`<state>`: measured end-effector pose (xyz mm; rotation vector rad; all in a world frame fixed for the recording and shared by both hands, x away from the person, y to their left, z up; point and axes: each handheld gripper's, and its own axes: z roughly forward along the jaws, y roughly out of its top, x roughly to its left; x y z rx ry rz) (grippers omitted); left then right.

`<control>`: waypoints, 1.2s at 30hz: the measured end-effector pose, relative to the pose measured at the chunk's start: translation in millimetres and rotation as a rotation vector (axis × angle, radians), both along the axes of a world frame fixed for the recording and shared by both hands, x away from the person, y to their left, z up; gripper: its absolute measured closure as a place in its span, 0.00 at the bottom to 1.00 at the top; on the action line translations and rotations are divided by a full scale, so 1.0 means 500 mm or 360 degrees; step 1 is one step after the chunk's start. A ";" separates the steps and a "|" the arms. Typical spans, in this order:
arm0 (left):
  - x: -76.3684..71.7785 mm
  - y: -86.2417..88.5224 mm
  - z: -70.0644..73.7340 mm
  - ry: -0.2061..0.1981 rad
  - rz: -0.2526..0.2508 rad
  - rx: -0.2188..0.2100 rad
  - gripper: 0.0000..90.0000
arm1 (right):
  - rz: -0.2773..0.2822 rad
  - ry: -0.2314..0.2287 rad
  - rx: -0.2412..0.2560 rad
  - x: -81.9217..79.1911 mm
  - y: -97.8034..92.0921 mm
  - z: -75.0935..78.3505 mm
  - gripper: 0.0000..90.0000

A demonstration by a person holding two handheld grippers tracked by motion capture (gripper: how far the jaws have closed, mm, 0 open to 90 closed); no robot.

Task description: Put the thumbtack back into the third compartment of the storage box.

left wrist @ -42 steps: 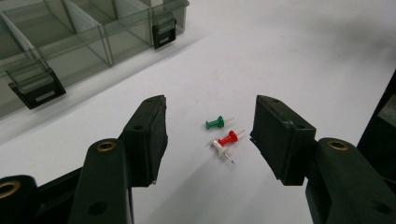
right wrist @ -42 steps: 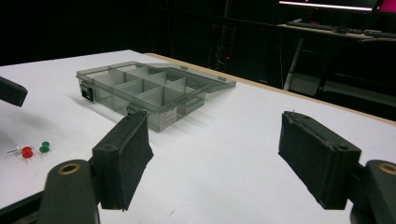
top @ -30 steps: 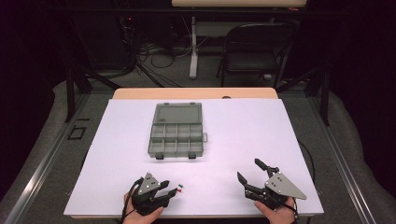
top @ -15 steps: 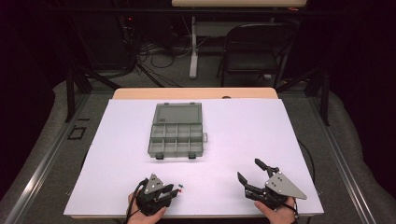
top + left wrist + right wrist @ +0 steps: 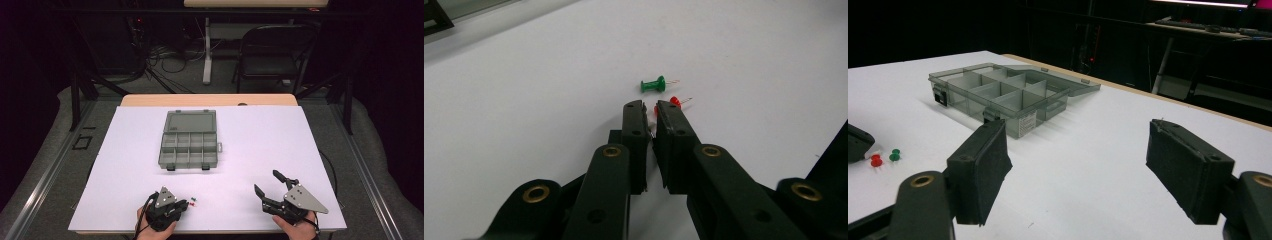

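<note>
Where nearly closed jaws end, red pushpin (image 5: 675, 102) just beyond.

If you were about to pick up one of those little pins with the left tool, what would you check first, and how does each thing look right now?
1. Left gripper near the pins: ok, its tips sit right at the red pushpin.
2. Jaws spread wide enough to take a pin: not ok, they stand almost closed with a narrow gap.
3. Something already held between them: cannot tell; a small bit shows in the gap.
4. Green pushpin apart from the red one: ok, it lies on its side just beyond.
5. Organizer box lid open: ok, compartments look empty.
6. Right gripper out of the way: ok, open, off to the side.
</note>
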<state>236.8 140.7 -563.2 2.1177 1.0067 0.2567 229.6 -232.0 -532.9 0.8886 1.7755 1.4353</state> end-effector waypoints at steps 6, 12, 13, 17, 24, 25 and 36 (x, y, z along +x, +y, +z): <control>0.000 0.006 -0.001 0.0014 0.0007 -0.0023 0.88 | -0.0002 0.0002 0.0002 0.000 -0.001 0.000 0.27; 0.000 0.009 0.000 0.0014 0.0025 -0.0004 0.95 | 0.0004 0.0001 0.0002 0.000 0.000 0.000 0.27; 0.000 0.008 0.000 0.0014 0.0029 -0.0007 0.96 | 0.0004 0.0001 0.0002 0.001 0.000 0.000 0.27; 0.000 0.008 0.000 0.0009 0.0023 -0.0001 0.99 | 0.0002 0.0003 -0.0002 0.000 0.000 0.000 0.27; 0.001 0.007 0.000 0.0014 0.0026 -0.0001 1.00 | 0.0000 0.0007 -0.0008 0.001 -0.001 -0.001 0.27; 0.001 0.007 0.000 0.0014 0.0026 -0.0001 1.00 | 0.0000 0.0009 -0.0005 0.001 -0.002 -0.001 0.27; 0.004 0.021 0.011 0.0008 0.0054 -0.0051 1.00 | -0.0003 0.0007 -0.0007 0.002 -0.003 -0.001 0.27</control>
